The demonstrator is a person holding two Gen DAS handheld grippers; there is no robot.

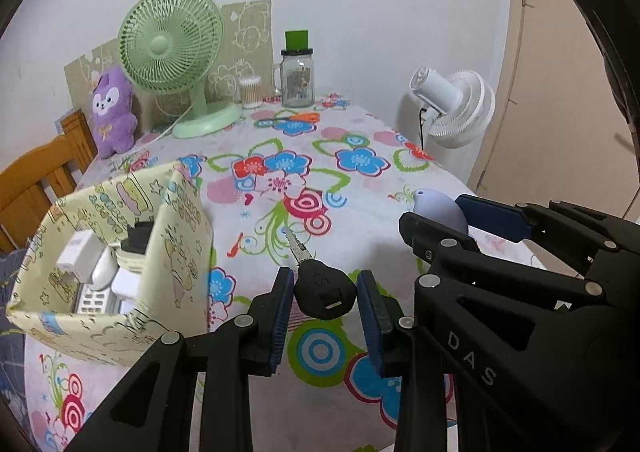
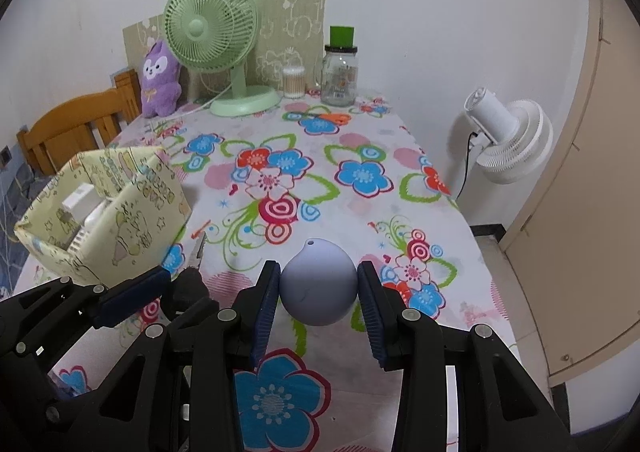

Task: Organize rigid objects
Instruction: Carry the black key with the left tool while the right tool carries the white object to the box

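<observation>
our left gripper (image 1: 325,302) straddles the key (image 1: 320,284), not yet clamped, blade pointing away, just right of the box (image 1: 120,252). our right gripper (image 2: 318,292) hugs the ball (image 2: 318,284), farther right.

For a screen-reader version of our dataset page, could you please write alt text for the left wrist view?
The left tongs straddle a black-headed key lying on a flowered tablecloth, jaws open with gaps on both sides. A yellow patterned box of small items stands to the left; the right tongs hold a lavender teardrop-shaped object on the right.
</observation>
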